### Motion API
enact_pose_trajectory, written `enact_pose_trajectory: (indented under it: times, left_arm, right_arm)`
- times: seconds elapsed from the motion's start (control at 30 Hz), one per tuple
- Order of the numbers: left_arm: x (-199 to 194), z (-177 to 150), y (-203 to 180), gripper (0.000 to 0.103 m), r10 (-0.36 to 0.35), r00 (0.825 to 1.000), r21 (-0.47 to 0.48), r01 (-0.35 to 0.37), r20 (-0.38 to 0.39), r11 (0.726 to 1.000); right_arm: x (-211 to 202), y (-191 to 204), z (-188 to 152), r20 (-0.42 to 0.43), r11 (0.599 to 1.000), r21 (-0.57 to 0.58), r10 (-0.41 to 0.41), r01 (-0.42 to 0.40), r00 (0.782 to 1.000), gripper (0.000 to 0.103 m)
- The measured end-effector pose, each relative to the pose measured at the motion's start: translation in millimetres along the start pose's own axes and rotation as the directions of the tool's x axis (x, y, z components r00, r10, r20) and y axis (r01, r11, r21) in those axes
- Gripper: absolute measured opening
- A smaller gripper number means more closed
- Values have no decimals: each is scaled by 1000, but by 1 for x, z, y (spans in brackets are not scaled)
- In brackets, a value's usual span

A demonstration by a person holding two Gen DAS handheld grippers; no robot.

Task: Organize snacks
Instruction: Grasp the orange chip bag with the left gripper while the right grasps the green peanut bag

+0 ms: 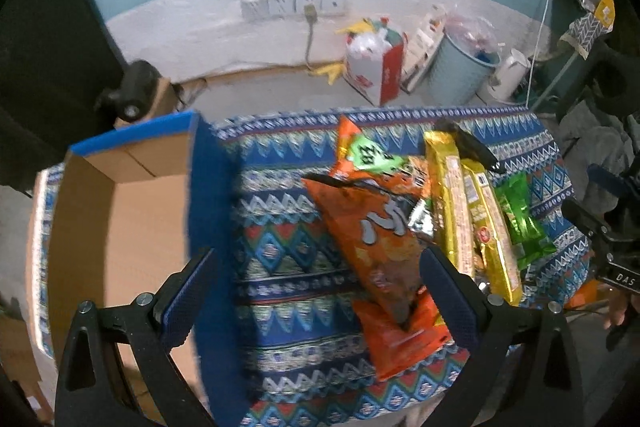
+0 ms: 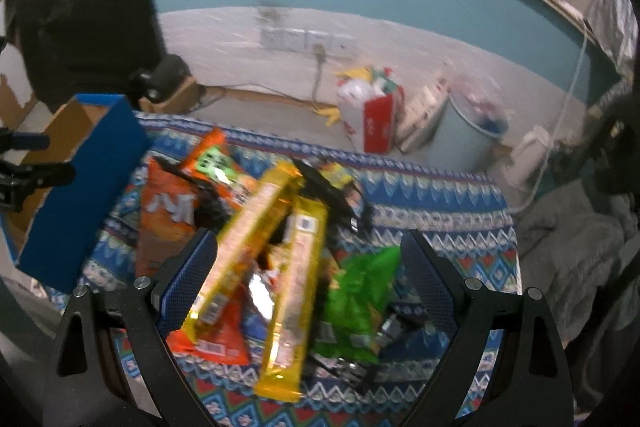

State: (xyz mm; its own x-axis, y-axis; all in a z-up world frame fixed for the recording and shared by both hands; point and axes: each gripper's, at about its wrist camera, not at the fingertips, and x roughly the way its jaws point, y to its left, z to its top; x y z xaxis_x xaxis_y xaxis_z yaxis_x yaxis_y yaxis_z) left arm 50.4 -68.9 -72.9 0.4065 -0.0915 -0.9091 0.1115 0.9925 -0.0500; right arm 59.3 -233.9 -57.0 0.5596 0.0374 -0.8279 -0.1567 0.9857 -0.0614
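Snack packets lie heaped on the blue patterned cloth [image 1: 280,227] to the right of the open blue-edged cardboard box [image 1: 132,211]: an orange crisp bag [image 1: 372,235], two long yellow wrappers [image 2: 240,251] and a green foil packet [image 1: 520,219]. The left gripper [image 1: 320,291] hangs with jaws released beside the box; the right gripper [image 2: 308,287] hangs with jaws released over the heap.

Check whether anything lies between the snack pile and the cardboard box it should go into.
Nothing visible does. Bare patterned cloth separates the orange chip bag from the box, whose blue side wall faces the pile. The left tool hangs open over that gap.
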Motion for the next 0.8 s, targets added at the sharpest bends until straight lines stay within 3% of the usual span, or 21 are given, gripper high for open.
enact_pose_trajectory:
  times: [0.37, 0.8]
  left_arm:
    - [62, 14, -33, 101, -28, 991, -53, 21, -134, 998]
    - [135, 13, -49, 101, 57, 960, -28, -67, -275, 997]
  right_arm:
    - [45, -37, -17, -132, 995, 77, -46, 56, 990, 91]
    - [107, -64, -39, -287, 988, 149, -7, 52, 958, 91]
